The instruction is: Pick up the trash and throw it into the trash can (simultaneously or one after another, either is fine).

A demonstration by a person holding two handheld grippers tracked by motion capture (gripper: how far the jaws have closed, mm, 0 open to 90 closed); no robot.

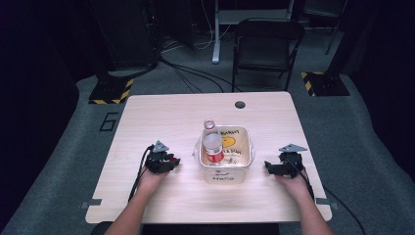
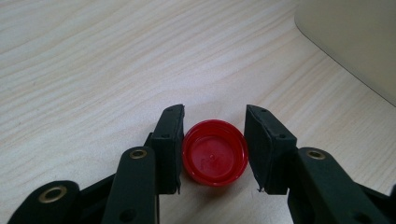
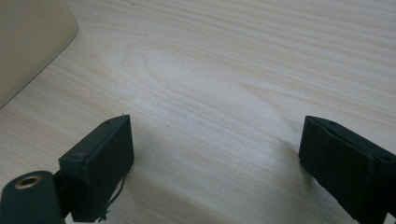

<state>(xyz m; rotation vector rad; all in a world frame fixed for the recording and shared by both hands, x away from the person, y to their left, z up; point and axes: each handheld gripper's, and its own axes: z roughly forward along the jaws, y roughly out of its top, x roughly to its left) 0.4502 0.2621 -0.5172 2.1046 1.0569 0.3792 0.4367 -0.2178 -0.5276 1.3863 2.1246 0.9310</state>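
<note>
Red cap (image 2: 214, 152) (open side up) pinched between left fingers (image 2: 169, 144).

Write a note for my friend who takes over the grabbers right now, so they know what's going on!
Left gripper: fingers shut on the red cap, which lies open side up on the table.
Right gripper: open, nothing between its fingers, low over bare table to the right of the bin.
Bottle: in the cream bin at mid-table, its neck open.
Done: cap is off the bottle and gripped.
Left, probably: lift the cap and put it wherever it belongs; that place can't be told from here.
</note>
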